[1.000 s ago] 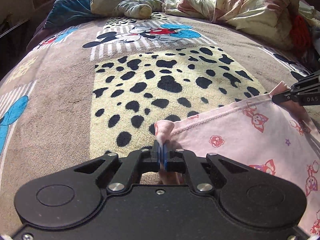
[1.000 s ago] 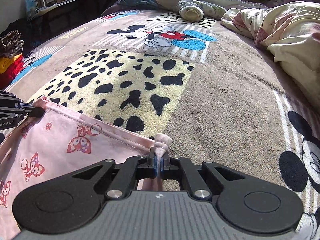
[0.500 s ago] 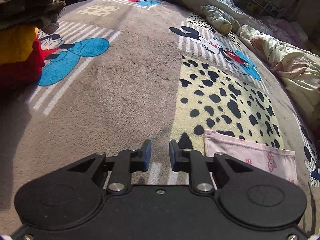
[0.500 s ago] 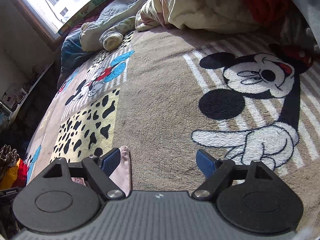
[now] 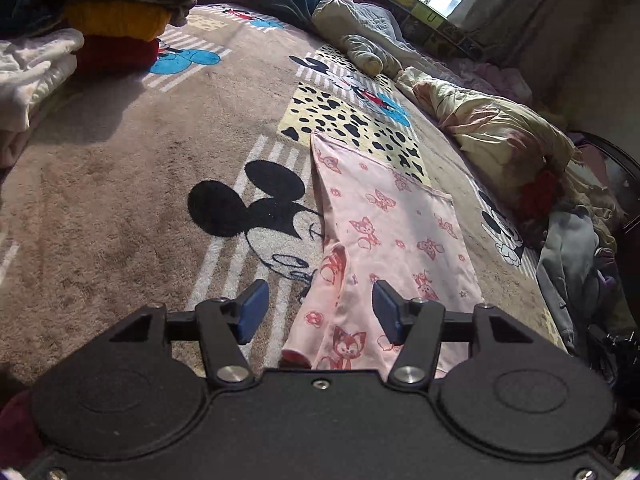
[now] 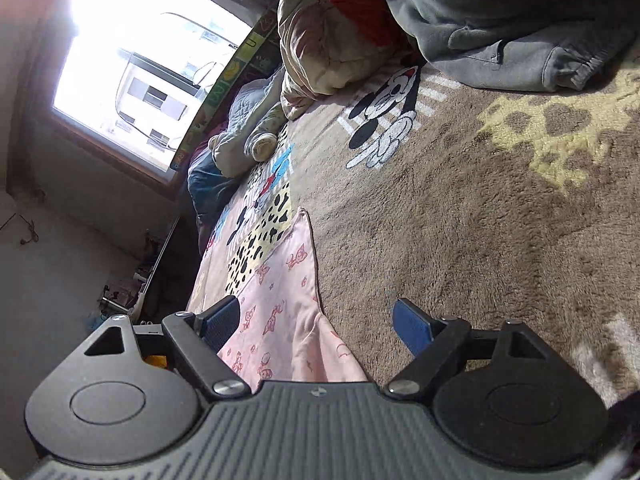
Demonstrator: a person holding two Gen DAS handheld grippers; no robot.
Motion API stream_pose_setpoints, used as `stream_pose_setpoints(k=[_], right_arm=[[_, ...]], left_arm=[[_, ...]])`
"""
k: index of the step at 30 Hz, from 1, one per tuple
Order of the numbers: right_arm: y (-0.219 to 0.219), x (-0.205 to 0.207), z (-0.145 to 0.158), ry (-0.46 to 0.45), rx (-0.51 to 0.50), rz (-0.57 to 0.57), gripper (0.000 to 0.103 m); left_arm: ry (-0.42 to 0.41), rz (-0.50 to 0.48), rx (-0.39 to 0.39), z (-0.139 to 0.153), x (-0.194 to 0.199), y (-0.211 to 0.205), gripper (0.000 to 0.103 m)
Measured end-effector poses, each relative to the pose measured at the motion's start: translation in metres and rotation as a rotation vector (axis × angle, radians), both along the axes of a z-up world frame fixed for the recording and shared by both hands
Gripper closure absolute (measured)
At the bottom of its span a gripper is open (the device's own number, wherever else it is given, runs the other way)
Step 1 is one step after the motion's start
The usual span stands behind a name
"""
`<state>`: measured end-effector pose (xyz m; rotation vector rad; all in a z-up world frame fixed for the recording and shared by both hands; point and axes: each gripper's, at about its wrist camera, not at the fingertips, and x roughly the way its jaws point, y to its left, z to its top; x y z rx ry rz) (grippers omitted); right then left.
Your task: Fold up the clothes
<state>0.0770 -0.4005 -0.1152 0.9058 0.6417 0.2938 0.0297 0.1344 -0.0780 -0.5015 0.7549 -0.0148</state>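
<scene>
Left wrist view shows one pink garment [image 5: 394, 232] spread flat on a brown Mickey Mouse blanket [image 5: 120, 184] that covers the bed. One stack of folded clothes [image 5: 120, 24], brown on yellow on red, sits at the blanket's far left corner, with one white bundle [image 5: 32, 68] beside it at the left edge. One cream quilt [image 5: 492, 128] lies crumpled along the right edge, and one grey garment [image 5: 568, 264] is heaped nearer on that side.

The pink garment is pale cotton printed with small red fox-like figures and flowers. Its far hem lies straight across the yellow black-spotted panel [image 5: 352, 120]; a narrower part runs toward the camera, with a lengthwise crease.

The left gripper [image 5: 316, 312] hovers low over the garment's near end, jaws wide apart, the cloth lying between the blue pads [image 5: 252, 310] without being pinched.

From the right wrist view, rolled sideways, the right gripper [image 6: 316, 326] is likewise spread wide and holds nothing; the pink garment [image 6: 280, 292] passes under its left pad, its right pad over bare blanket [image 6: 460, 220].
</scene>
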Motion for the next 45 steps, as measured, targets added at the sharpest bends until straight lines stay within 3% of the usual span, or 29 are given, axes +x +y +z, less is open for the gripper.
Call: stream_pose_setpoints(k=[4, 6, 10, 15, 19, 21, 24, 27, 29, 30, 31, 32, 33, 34, 35, 37, 38, 41, 45], right_arm=[[-0.004, -0.045, 0.004, 0.013, -0.050, -0.012, 0.019], [-0.009, -0.061, -0.001, 0.065, -0.010, -0.065, 0.019], [-0.019, -0.098, -0.025, 0.166, 0.217, -0.157, 0.019], [-0.017, -0.116, -0.056, 0.222, 0.441, -0.201, 0.011], [-0.017, -0.111, -0.069, 0.218, 0.531, -0.237, 0.011], [-0.015, -0.104, -0.070, 0.225, 0.534, -0.244, 0.011], [-0.011, -0.096, -0.072, 0.240, 0.519, -0.236, 0.011], [-0.010, -0.096, -0.083, 0.265, 0.561, -0.267, 0.011], [-0.011, -0.095, -0.091, 0.281, 0.589, -0.287, 0.011], [-0.011, -0.094, -0.094, 0.283, 0.595, -0.291, 0.011], [-0.011, -0.092, -0.096, 0.283, 0.602, -0.294, 0.012], [-0.010, -0.090, -0.098, 0.281, 0.609, -0.300, 0.016], [-0.010, -0.088, -0.100, 0.276, 0.604, -0.304, 0.022], [-0.009, -0.086, -0.101, 0.271, 0.593, -0.305, 0.040], [-0.008, -0.083, -0.101, 0.266, 0.577, -0.300, 0.048], [-0.005, -0.076, -0.101, 0.258, 0.541, -0.279, 0.050], [-0.004, -0.073, -0.101, 0.255, 0.524, -0.268, 0.060], [-0.003, -0.068, -0.089, 0.206, 0.418, -0.256, 0.075], [-0.004, -0.056, -0.046, 0.059, 0.181, -0.207, 0.084]], left_arm=[[0.075, 0.003, -0.081, -0.016, -0.044, -0.009, 0.044], [0.130, 0.035, -0.160, -0.028, -0.061, -0.006, 0.044], [0.212, 0.132, -0.318, -0.051, -0.087, 0.006, 0.043], [0.240, 0.233, -0.503, -0.074, -0.100, 0.020, 0.043], [0.225, 0.229, -0.486, -0.083, -0.098, 0.019, 0.043], [0.214, 0.211, -0.501, -0.087, -0.095, 0.018, 0.043], [0.264, 0.224, -0.456, -0.094, -0.087, 0.013, 0.043], [0.255, 0.193, -0.439, -0.101, -0.081, 0.006, 0.044], [0.266, 0.188, -0.423, -0.104, -0.077, 0.005, 0.072], [0.269, 0.191, -0.417, -0.105, -0.076, 0.006, 0.072], [0.248, 0.190, -0.426, -0.104, -0.077, 0.009, 0.079], [0.227, 0.190, -0.436, -0.102, -0.079, 0.012, 0.093], [0.204, 0.188, -0.443, -0.100, -0.080, 0.014, 0.100], [0.174, 0.181, -0.437, -0.094, -0.080, 0.016, 0.100], [0.147, 0.173, -0.424, -0.087, -0.080, 0.018, 0.100], [0.084, 0.154, -0.392, -0.071, -0.078, 0.021, 0.100], [0.062, 0.148, -0.383, -0.064, -0.077, 0.024, 0.101], [0.000, 0.134, -0.351, -0.045, -0.074, 0.032, 0.101], [-0.086, 0.111, -0.232, -0.010, -0.063, 0.048, 0.101]])
